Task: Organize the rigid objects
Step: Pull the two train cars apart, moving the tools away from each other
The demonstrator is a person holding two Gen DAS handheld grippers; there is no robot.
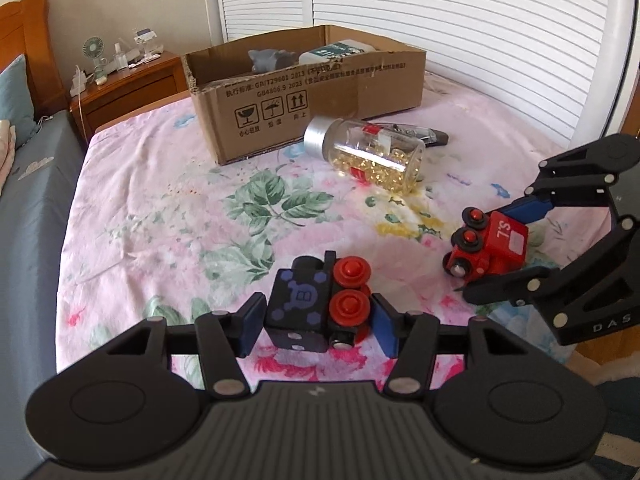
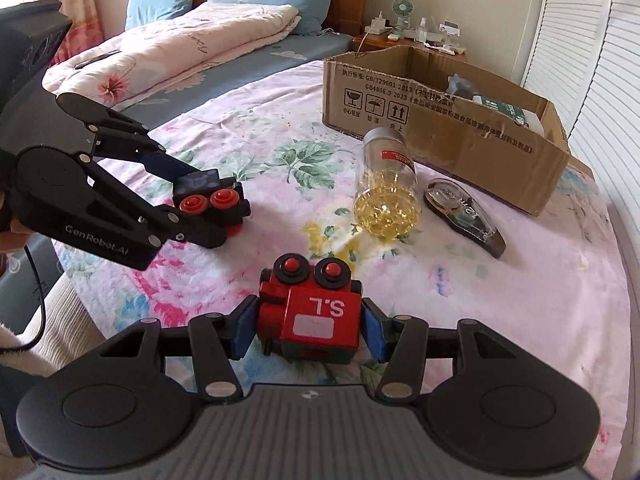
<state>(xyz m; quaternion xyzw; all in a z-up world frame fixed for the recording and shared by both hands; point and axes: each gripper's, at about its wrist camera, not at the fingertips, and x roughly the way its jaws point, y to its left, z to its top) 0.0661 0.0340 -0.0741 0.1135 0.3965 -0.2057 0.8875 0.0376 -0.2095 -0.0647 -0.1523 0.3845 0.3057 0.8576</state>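
A black toy train (image 1: 308, 308) with red wheels lies on the flowered bedspread between the blue pads of my left gripper (image 1: 318, 320). The jaws stand close on both sides with a slim gap by the wheels. The right wrist view shows the same black train (image 2: 212, 204) inside the left gripper (image 2: 212, 208). A red toy train (image 2: 316, 312) marked S.L sits tilted on the cloth, with my right gripper (image 2: 308, 328) shut on it. From the left wrist view, the red train (image 1: 486, 246) and right gripper (image 1: 492, 252) are at the right.
An open cardboard box (image 1: 360, 92) stands at the back of the bed with a grey toy and a white-green pack inside. In front of it lie a clear bottle of yellow capsules (image 1: 372, 152) and a dark tape dispenser (image 2: 464, 216). A nightstand (image 1: 128, 80) and louvred doors stand behind.
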